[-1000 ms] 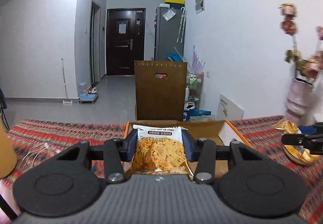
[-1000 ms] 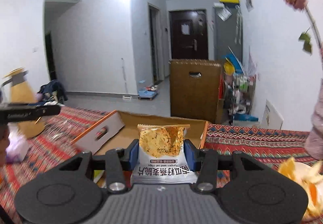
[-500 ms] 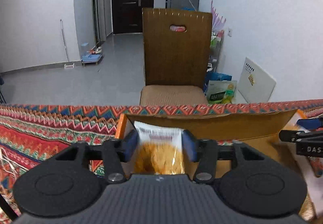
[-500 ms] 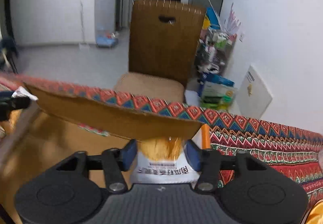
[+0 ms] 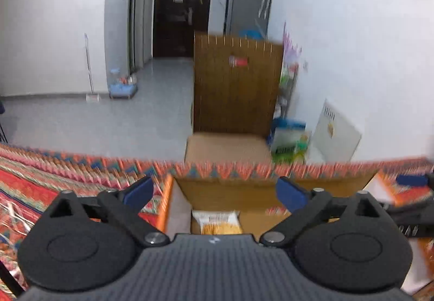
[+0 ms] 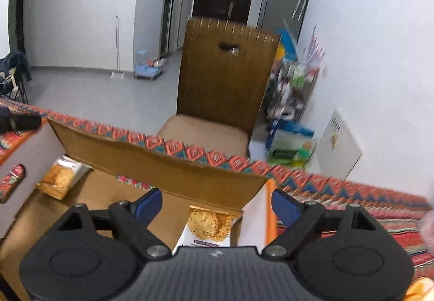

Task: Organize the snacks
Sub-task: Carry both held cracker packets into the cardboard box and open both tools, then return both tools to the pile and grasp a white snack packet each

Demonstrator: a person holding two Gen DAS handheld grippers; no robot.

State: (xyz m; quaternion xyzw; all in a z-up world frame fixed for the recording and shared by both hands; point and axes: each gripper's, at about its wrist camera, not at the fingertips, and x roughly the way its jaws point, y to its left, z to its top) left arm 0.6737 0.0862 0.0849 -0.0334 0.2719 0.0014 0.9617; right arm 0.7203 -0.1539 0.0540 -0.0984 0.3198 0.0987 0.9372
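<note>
Standing wide apart, the left tongs (image 5: 214, 188) have just been opening and grip nothing; their snack packet (image 5: 217, 222) lies below them on the floor of the cardboard box (image 5: 244, 187), long axis running near to far. The right tongs (image 6: 217, 202), likewise just opened and empty, hover over a second packet (image 6: 207, 227) at the box's right end, the nearer pair to it.
</note>
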